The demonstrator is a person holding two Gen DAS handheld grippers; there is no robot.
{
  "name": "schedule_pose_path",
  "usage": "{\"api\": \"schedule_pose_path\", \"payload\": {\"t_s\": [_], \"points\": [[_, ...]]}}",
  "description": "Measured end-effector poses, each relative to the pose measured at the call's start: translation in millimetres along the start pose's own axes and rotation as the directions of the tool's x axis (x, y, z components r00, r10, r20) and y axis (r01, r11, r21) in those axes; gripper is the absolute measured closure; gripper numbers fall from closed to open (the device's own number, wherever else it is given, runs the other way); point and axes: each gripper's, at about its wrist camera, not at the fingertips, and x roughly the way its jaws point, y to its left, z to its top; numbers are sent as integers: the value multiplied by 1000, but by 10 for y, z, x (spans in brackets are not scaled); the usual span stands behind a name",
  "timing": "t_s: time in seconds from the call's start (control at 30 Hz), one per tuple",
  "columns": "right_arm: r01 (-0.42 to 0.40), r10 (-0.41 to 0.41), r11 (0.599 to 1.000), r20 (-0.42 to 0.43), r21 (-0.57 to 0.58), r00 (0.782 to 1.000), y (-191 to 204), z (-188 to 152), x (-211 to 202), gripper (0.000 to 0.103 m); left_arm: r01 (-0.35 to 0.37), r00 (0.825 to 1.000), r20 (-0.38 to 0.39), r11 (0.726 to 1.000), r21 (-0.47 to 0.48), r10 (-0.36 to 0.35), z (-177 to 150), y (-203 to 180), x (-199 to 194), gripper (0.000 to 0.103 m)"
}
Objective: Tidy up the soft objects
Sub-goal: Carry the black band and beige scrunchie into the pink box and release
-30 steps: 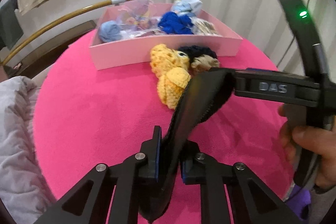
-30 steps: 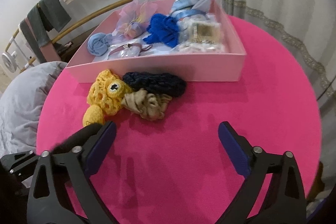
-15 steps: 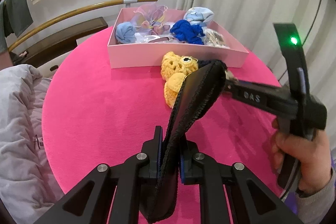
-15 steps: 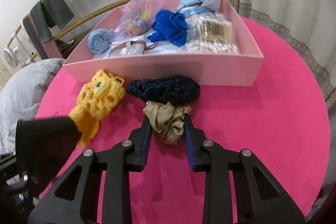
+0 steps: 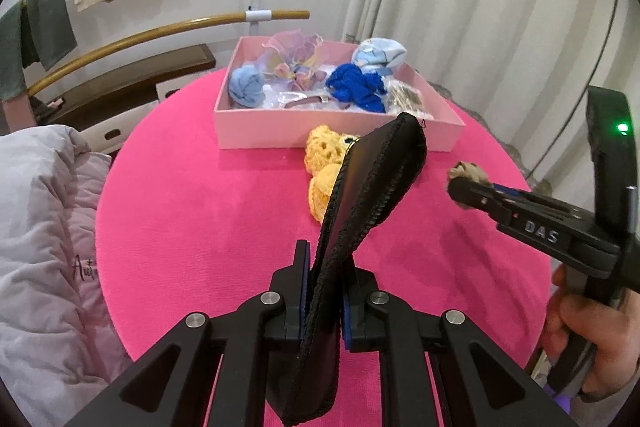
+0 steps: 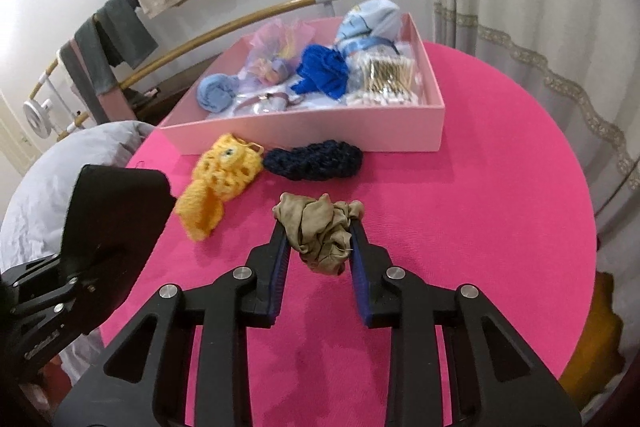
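Right wrist: crumpled beige scrunchie [image 6: 320, 229], tongs-gripped [image 6: 318, 241]

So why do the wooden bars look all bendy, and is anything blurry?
Both views use fisheye lenses, so the straight wooden bars bow into curves and the corners go black. In the right wrist view the yellow knitted toy looks a little smeared; the beige scrunchie looks sharp.

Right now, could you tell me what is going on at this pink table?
A person is sorting soft things with two handheld grippers. The left gripper is shut on a black pouch, held up above the table. The right gripper is shut on a beige scrunchie. A yellow crochet piece and a dark blue scrunchie lie in front of the pink box, which already holds several items.
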Motion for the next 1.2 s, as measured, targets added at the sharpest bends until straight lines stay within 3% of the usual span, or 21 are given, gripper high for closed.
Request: {"api": "schedule_pose_path", "payload": {"t_s": [0.6,1.2], "points": [[-46,50,998,83,-47,995,268,37,-545,77,-58,994,94,998,-10,59,206,-138,-355,94],[-91,100,993,105,-81,989,345,311,-619,77,-64,984,161,996,-55,72,614,-45,-475,94]]}}
